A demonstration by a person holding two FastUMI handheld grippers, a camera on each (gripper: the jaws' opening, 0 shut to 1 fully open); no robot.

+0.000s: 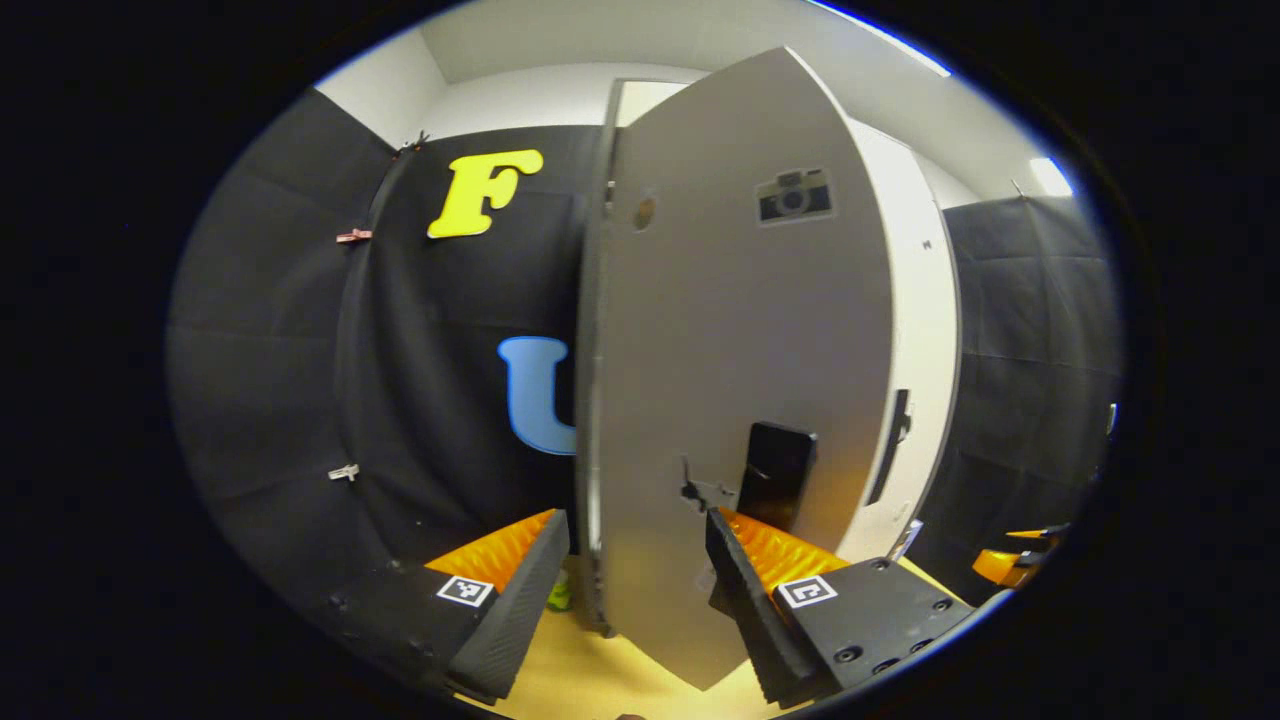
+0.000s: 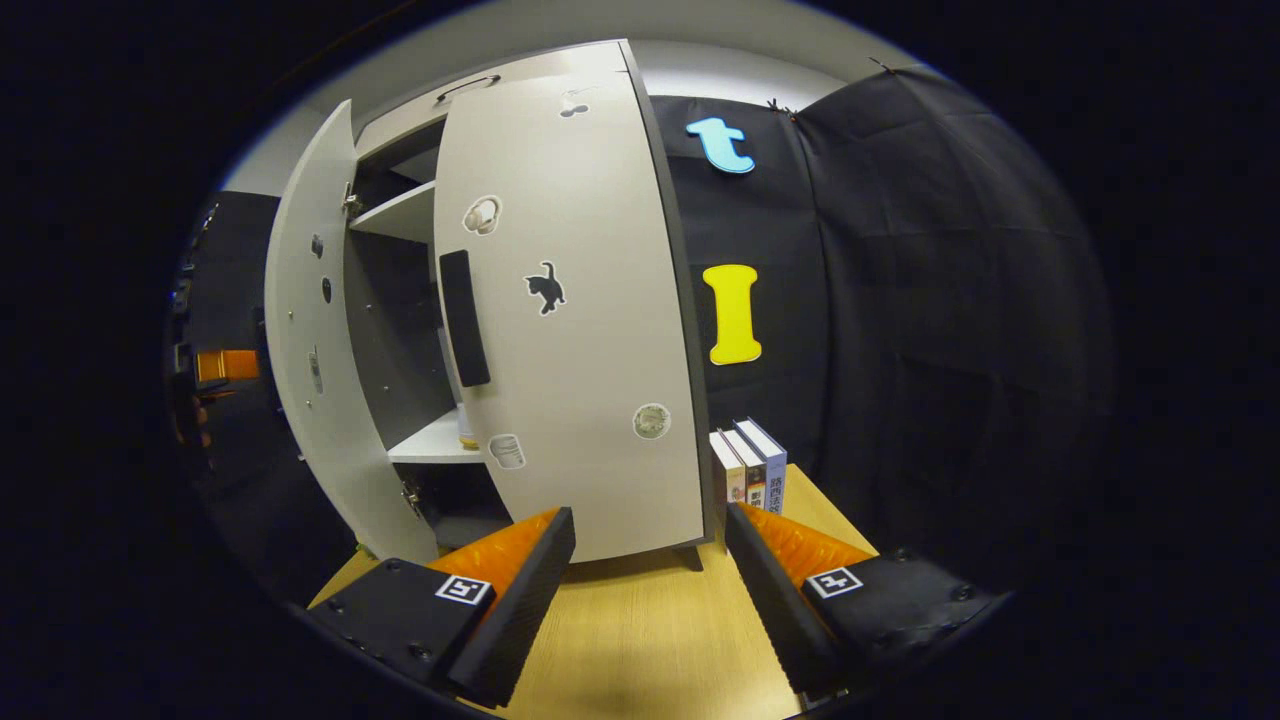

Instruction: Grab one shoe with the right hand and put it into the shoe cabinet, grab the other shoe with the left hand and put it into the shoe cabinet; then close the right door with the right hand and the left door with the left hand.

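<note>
I am holding both grippers spread and empty, low in each frame. In the left gripper view the left gripper (image 1: 635, 560) is straddling the bottom edge of the left door (image 1: 740, 350), which is standing open edge-on to me — the fingers are apart and not pinching it. In the right gripper view the right gripper (image 2: 650, 560) is hovering over the pale wood-grain table (image 2: 640, 640), just in front of the right door (image 2: 580, 320), which is looking nearly shut.

I am judging the shoe steps done: I am seeing no shoe on the table, and only a small yellowish shape low inside the cabinet (image 2: 420, 330) at center left of the right gripper view, beside the lower shelf — too small to call a shoe. What is left is pushing both doors home.

The doors are flat, matte, light grey panels with small stickers and a dark oblong handle each. Beyond the right door, at lower center right, three books (image 2: 750, 465) are standing upright against the cabinet's side.
</note>
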